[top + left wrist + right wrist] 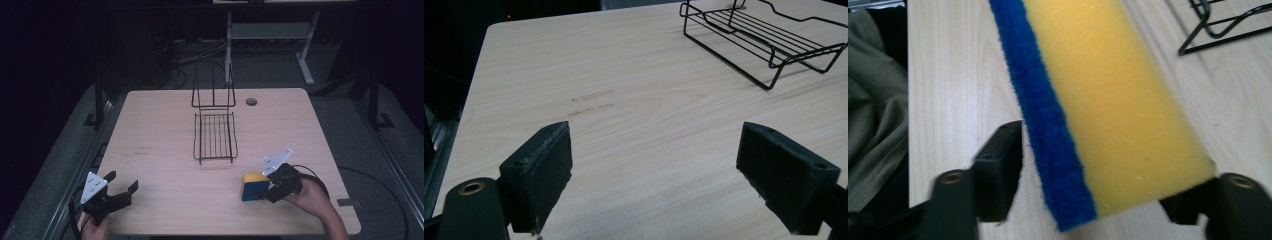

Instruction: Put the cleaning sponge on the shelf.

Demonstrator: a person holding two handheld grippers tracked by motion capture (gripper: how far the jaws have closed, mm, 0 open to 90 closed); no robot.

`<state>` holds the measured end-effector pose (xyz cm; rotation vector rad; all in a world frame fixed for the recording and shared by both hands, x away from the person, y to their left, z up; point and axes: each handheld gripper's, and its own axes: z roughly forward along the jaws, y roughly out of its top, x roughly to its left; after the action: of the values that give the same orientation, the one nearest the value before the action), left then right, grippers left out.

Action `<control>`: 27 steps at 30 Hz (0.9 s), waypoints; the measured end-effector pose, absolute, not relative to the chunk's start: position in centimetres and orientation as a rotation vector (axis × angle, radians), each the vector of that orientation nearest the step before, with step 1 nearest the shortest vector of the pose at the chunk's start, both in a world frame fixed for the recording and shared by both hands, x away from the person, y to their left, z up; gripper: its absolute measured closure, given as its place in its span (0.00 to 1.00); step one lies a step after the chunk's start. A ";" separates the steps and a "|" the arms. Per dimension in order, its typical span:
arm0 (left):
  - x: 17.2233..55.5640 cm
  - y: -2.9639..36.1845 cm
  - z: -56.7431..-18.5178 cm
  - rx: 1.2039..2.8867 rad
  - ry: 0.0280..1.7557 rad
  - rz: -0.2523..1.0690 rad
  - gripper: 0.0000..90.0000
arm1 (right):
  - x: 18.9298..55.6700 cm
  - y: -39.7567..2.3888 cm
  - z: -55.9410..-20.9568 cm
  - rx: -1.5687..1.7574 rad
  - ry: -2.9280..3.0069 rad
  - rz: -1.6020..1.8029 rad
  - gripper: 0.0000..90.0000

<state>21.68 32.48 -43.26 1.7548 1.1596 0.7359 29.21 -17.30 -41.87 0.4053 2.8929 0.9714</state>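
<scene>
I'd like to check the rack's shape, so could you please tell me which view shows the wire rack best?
The high view: the whole wire rack stands mid-table, upright back and flat tray both visible. The left gripper view shows the tray only, cut off at the top. The right gripper view catches just a corner.

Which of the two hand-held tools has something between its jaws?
The right tool, at the table's near right: a yellow-and-blue sponge sits between its jaws. The left tool gapes open over bare wood.
</scene>
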 end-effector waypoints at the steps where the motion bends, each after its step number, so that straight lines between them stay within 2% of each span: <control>1: 21.7 32.5 -43.3 1.755 1.159 0.736 0.16 | 29.2 -17.2 -41.9 0.403 2.900 0.972 0.45; 3: 21.7 32.5 -43.2 1.755 1.159 0.737 0.16 | 29.1 -17.2 -41.9 0.394 2.902 0.967 0.49; 14: 21.7 32.5 -43.3 1.755 1.159 0.733 0.16 | 28.9 -17.0 -41.8 0.354 2.919 0.987 0.61; 27: 21.7 32.4 -43.3 1.761 1.160 0.729 0.16 | 29.6 -16.2 -41.1 0.316 2.916 1.022 0.62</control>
<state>21.69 32.42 -43.28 1.7606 1.1595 0.7289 29.57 -16.20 -41.09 0.3164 2.9161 1.0223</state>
